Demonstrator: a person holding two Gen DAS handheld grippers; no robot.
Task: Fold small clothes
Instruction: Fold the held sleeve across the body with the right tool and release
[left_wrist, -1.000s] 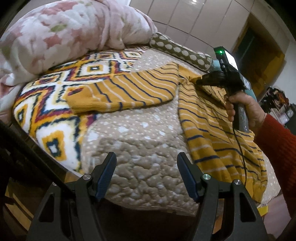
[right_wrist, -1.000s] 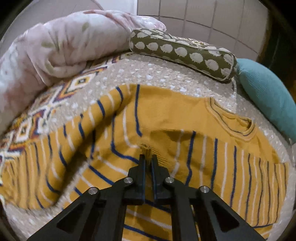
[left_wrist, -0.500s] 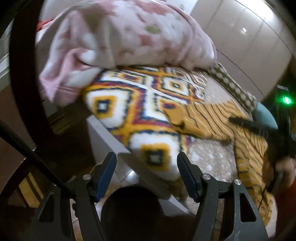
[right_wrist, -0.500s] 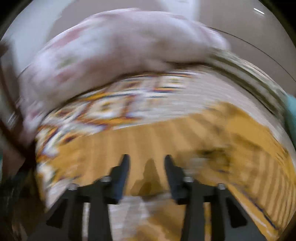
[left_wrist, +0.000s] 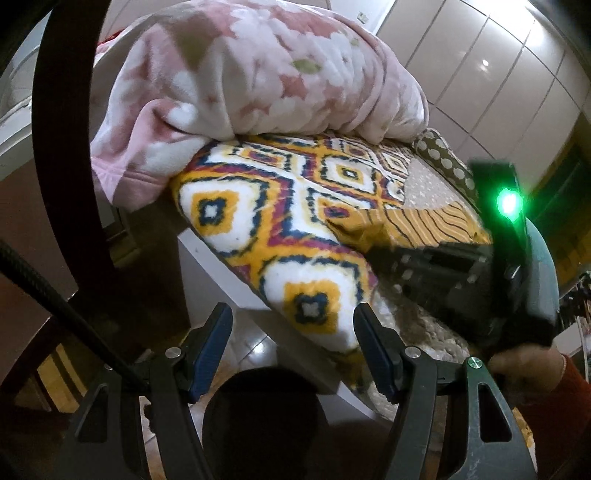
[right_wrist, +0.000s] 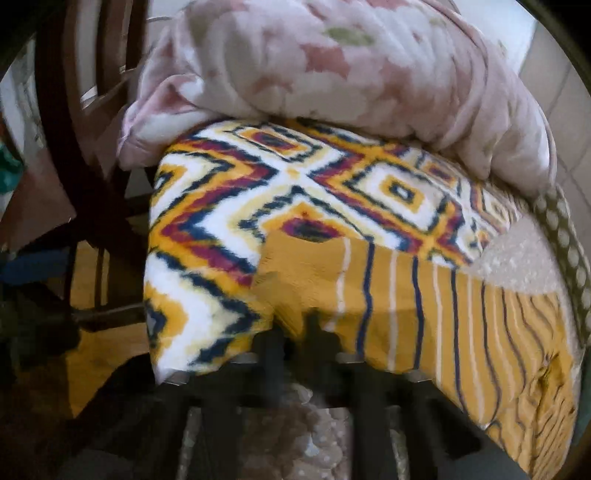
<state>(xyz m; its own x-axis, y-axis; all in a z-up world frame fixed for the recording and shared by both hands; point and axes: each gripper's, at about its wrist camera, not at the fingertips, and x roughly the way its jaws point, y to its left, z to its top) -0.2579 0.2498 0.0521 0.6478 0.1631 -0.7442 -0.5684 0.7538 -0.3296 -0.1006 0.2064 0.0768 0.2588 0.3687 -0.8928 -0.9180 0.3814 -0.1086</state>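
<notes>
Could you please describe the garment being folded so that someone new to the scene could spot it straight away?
Start at the big pink floral comforter heaped at the back of the bed, then come down over the diamond-patterned fleece blanket. The sweater lies partly on that blanket's near edge. It alone is mustard yellow knit with thin navy and white stripes.

The left black tongs with blue-padded fingers (left_wrist: 291, 347) stand apart with nothing between them, while the right black tongs (right_wrist: 308, 332), blurred, have just been closing and are pinched together, gripped by a red-sleeved hand (left_wrist: 524, 363).
</notes>
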